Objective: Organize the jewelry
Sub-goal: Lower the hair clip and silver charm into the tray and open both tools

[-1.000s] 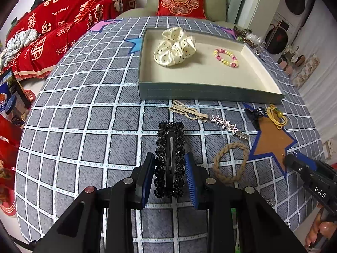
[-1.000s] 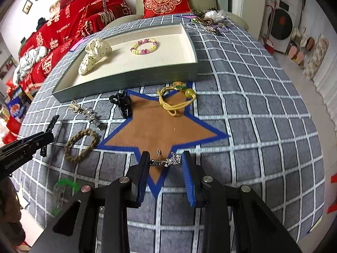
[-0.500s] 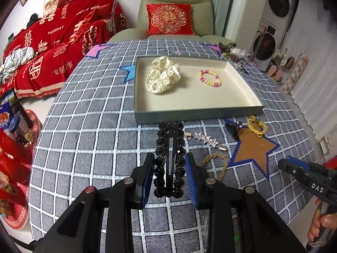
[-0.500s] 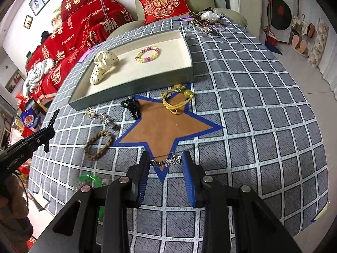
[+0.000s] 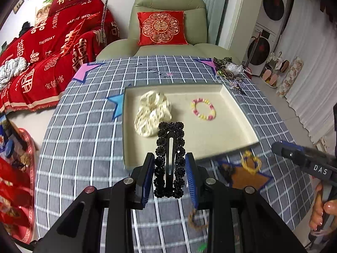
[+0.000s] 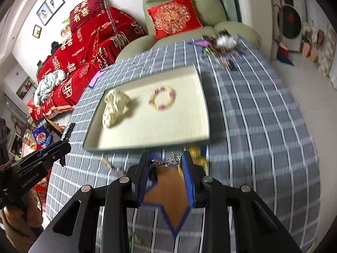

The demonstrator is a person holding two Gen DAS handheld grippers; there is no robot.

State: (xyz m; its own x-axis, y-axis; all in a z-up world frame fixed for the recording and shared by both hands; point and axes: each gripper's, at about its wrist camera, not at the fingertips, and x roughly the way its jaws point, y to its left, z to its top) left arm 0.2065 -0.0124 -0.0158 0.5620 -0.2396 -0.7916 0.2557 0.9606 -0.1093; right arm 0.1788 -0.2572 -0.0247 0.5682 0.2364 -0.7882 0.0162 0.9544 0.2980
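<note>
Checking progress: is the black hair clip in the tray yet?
Not yet. The black hair clip is pinched in the left gripper, held in the air above the tray's near edge.

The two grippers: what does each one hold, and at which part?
The left gripper clamps the black beaded hair clip by its long sides, near the lower end. The right gripper pinches a small silver piece by its two ends.

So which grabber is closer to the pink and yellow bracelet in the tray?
Hard to call; the left, I think. The left gripper, shut on the black hair clip, reaches over the tray's near edge. The right gripper, holding the silver clip, is short of that edge. The bracelet lies further in.
</note>
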